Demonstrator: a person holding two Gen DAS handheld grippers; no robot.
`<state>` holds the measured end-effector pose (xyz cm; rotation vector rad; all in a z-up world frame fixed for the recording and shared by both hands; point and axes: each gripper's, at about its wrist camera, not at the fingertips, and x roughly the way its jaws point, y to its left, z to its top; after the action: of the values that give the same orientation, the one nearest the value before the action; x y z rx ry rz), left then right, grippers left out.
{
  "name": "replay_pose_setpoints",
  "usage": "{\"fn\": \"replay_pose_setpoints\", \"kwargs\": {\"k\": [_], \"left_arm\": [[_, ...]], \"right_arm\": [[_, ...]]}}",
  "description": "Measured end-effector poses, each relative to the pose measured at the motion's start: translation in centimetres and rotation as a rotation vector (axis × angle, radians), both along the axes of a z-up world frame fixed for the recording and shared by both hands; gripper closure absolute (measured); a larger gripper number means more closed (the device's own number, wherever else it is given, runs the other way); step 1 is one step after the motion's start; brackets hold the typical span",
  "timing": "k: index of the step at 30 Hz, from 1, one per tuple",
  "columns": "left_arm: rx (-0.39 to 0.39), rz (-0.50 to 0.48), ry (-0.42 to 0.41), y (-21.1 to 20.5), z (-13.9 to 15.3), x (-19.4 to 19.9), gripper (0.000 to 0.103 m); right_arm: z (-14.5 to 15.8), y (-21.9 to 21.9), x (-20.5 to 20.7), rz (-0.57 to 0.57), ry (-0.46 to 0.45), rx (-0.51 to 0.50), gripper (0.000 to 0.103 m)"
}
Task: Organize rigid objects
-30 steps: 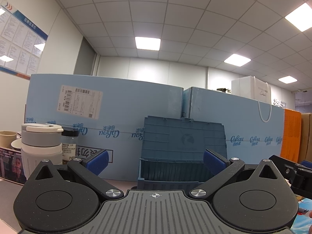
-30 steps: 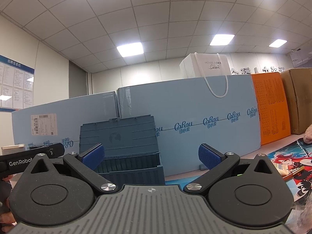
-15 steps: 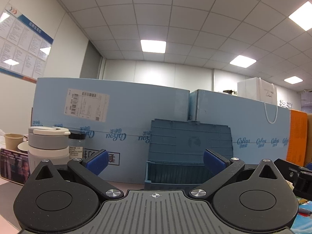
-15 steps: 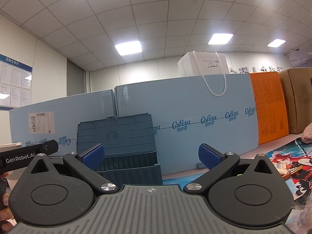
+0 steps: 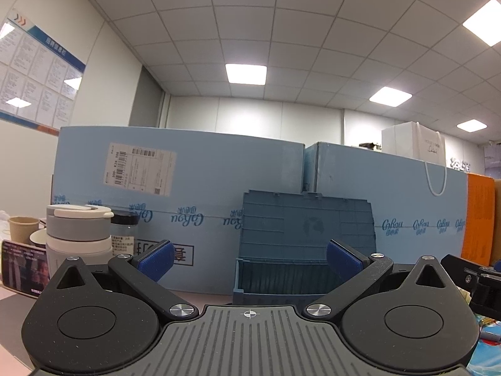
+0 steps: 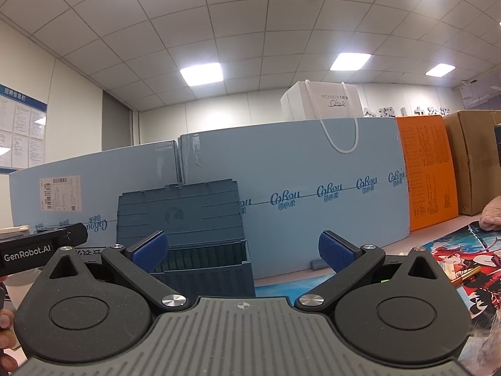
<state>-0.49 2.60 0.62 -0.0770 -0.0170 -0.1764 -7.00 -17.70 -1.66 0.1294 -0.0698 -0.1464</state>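
Left wrist, crate [image 5: 305, 250] beyond parted jaws

Office, used partly for storage. Overhead: suspended grid ceiling [image 5: 281, 31] w/ recessed LED panel lights [image 5: 245, 74]. Plain white walls; on the left wall a blue-bordered notice board [image 5: 34, 72] full of printed sheets — Chinese header. Along the back of the surface, shipping cartons stacked side by side: big light-blue tissue cartons [image 6: 313, 194] w/ repeated brand print and a barcode shipping label [image 5: 139, 169], an orange carton [image 6: 429, 172], a brown cardboard box [image 6: 472, 156]. White paper shopping bag [image 6: 325, 101] sits on top of the blue cartons. Desk clutter at left — paper cup [image 5: 22, 229], grey-and-white lidded tumbler [image 5: 78, 235], jar w/ black lid [image 5: 123, 233].
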Motion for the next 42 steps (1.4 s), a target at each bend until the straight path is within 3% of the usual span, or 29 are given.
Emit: {"fn": "replay_pose_setpoints", "kwargs": {"k": [42], "left_arm": [[0.001, -0.002, 0.002, 0.09, -0.04, 0.03, 0.0]], "right_arm": [[-0.1, -0.12, 0.34, -0.001, 0.014, 0.003, 0.0]]}}
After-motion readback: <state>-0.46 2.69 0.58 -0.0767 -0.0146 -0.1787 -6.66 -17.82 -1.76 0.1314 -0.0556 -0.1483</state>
